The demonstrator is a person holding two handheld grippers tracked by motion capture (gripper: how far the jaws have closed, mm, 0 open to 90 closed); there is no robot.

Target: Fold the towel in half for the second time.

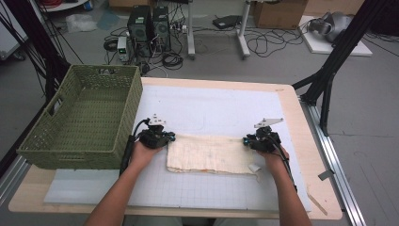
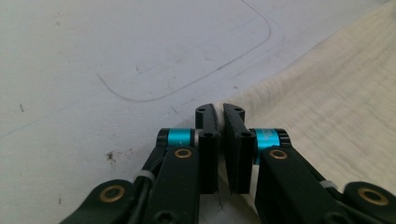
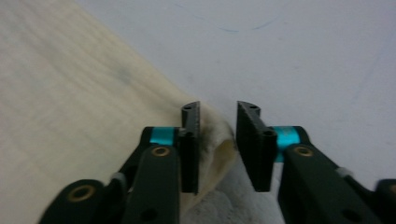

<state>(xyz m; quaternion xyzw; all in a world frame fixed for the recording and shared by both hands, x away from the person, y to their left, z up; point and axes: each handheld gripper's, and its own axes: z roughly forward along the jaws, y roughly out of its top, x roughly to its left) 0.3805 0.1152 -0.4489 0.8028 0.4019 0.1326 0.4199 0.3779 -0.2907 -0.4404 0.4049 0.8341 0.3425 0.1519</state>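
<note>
A cream-coloured cloth (image 1: 209, 154) lies folded into a wide rectangle on the white gridded mat, towards the person's side of the table. Its weave is fine and faintly crinkled, with a small dark smudge on it in the right gripper view (image 3: 123, 74). It lies flat, long side running left to right, its far left corner (image 2: 243, 100) and far right corner (image 3: 215, 135) lifted slightly

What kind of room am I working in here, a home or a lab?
Most likely a lab or test workshop, not a home. Computer towers and loose cables sit on the bare floor behind the table, black frame struts stand at the right, and a gridded work mat covers the tabletop.
</note>
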